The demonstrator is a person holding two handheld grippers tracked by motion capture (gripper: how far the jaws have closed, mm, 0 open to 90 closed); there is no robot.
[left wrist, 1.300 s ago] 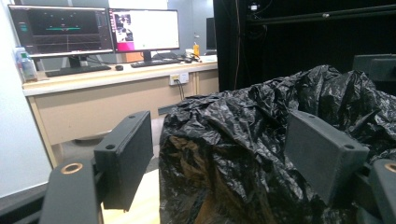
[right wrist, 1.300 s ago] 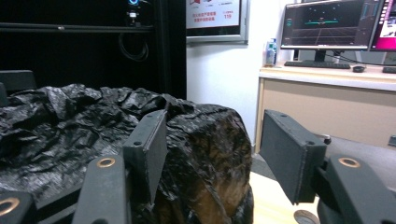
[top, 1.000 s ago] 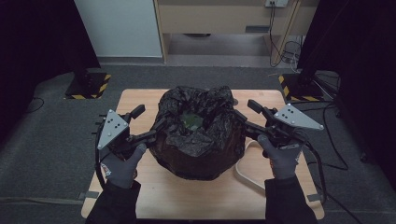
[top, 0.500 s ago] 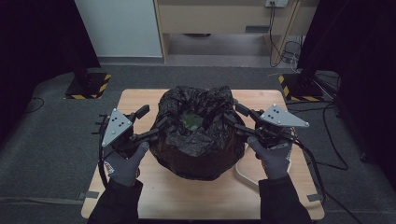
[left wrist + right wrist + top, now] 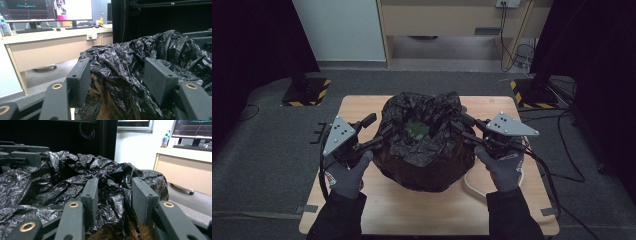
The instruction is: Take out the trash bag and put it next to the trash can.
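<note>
Leftmost, the left gripper (image 5: 379,131) sits at the nine o'clock side of the black plastic bag (image 5: 427,145); its jaws have just been closing, and a fold of the bag's rim stands between them, though the left gripper view does not settle whether the pads press it. At three o'clock the right gripper (image 5: 466,127) mirrors it, jaws likewise just closing around rim film, contact again unclear. A white cord (image 5: 473,182) loops on the tabletop at about five o'clock of the bag, just beside its base.

The bag is crinkled and glossy, draped over a round bulky form at the centre of the table, its mouth open upward with something green (image 5: 417,130) inside.

Underneath is a pale wooden table (image 5: 412,210) on grey carpet. At twelve o'clock stands a beige desk (image 5: 452,20); yellow-and-black striped stand bases (image 5: 307,92) sit at ten and two o'clock.
</note>
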